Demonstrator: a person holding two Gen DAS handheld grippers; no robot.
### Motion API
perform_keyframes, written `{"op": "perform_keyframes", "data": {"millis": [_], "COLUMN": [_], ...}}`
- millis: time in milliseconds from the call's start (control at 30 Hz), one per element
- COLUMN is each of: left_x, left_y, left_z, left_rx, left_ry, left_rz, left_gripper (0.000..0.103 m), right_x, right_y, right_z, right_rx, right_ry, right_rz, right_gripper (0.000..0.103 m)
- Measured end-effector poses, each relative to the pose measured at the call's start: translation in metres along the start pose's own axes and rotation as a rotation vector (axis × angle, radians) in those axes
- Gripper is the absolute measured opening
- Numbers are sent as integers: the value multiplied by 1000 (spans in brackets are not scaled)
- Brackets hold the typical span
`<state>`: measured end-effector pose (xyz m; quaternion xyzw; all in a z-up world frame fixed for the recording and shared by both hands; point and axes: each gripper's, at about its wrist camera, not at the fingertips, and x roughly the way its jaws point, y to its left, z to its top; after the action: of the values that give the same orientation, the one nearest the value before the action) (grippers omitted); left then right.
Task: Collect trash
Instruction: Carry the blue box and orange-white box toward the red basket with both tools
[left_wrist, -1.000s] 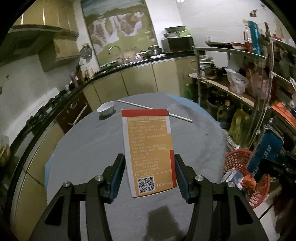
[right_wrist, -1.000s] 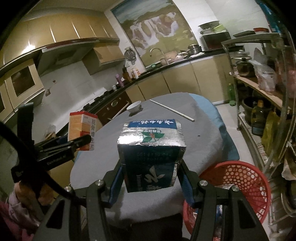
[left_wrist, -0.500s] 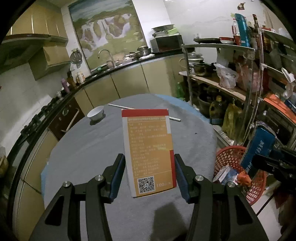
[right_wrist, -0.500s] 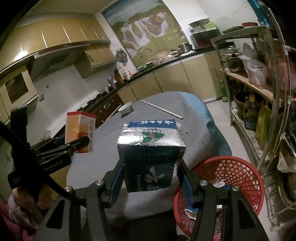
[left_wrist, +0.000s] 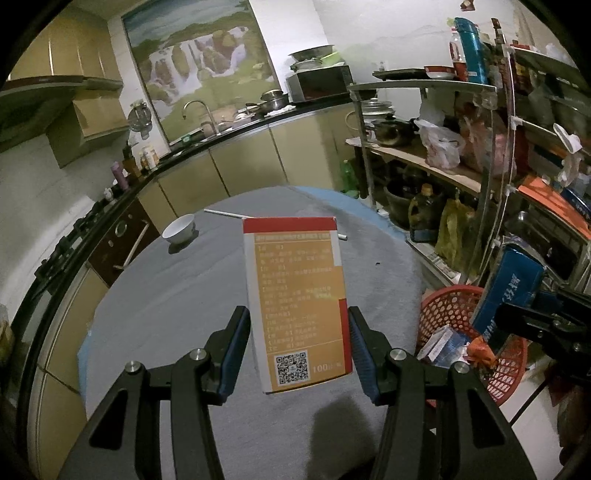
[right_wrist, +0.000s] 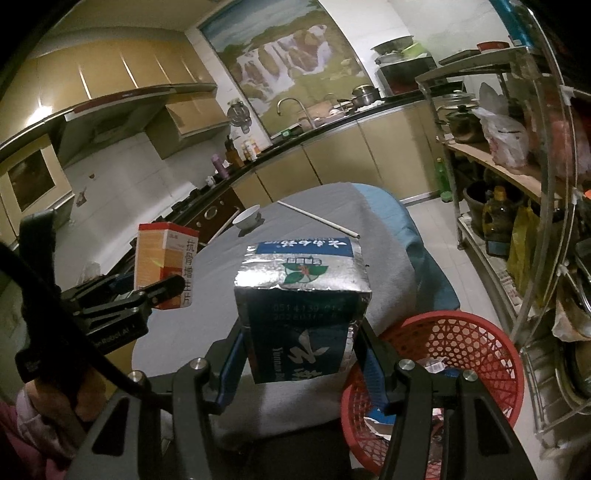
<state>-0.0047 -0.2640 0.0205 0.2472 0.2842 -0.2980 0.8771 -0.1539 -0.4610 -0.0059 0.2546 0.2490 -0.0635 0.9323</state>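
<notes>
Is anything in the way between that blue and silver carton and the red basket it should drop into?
Nothing visible. The right gripper holds the blue and silver carton in the air, and the red basket sits open-topped just below and right of it.

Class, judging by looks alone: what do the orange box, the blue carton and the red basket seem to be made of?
Orange box: likely matte printed cardboard, with crisp folded edges.
Blue carton: seemingly foil-lined paperboard; the torn top shines crinkled silver.
Red basket: probably moulded plastic, a glossy uniform lattice.

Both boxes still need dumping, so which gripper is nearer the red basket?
Right. The right gripper, shut on the blue carton, is right beside the red basket. The left gripper, holding the orange box, is farther off over the grey table.
</notes>
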Motion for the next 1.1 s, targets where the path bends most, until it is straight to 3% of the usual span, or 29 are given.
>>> {"op": "perform_keyframes", "data": {"millis": [1100], "left_x": [15], "left_y": [-27], "left_z": [0], "left_rx": [71], "left_ry": [46], "left_rz": [-61], "left_gripper": [55], "right_x": [-14], "right_y": [-16], "right_z": [-10], "right_rx": [56], "right_ry": [12], "right_rz": [-55], "right_gripper": [59]}}
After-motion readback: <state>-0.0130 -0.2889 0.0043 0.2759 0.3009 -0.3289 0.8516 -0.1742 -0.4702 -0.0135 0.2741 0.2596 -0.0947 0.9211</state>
